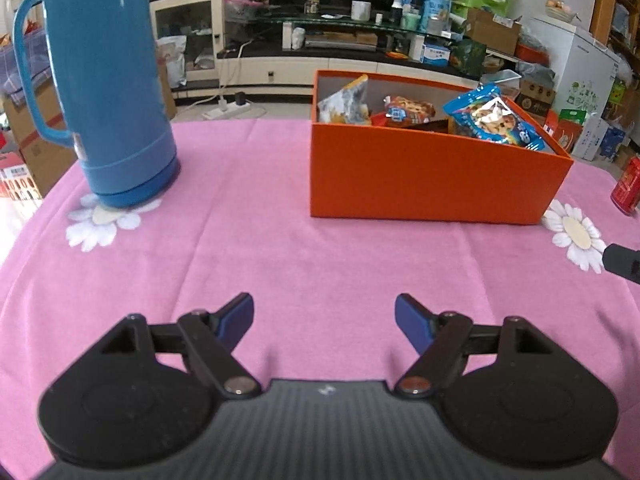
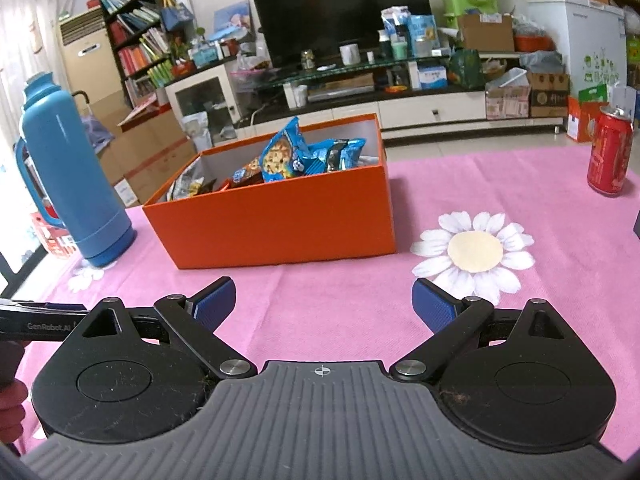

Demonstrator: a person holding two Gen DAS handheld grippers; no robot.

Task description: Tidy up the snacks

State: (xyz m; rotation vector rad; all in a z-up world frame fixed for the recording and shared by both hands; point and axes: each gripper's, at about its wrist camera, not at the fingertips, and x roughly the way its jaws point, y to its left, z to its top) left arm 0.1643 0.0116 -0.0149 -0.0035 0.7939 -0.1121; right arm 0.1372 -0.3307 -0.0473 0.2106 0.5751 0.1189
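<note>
- Snack packets (image 2: 296, 156) are sitting piled inside the orange box (image 2: 280, 224), on the pink tablecloth (image 1: 280, 248).
- Left gripper (image 1: 324, 316) and right gripper (image 2: 323, 300) are hovering in front of the box, both released, fingers spread, gripping nothing.
- Judging by the bare cloth around the box, the packing is looking nearly done; any next move is calling for a loose snack to be found.
- Blue thermos (image 1: 108, 92) left of the box and red can (image 2: 610, 152) to its right are partly cropped; the box's lower contents are hidden.
</note>
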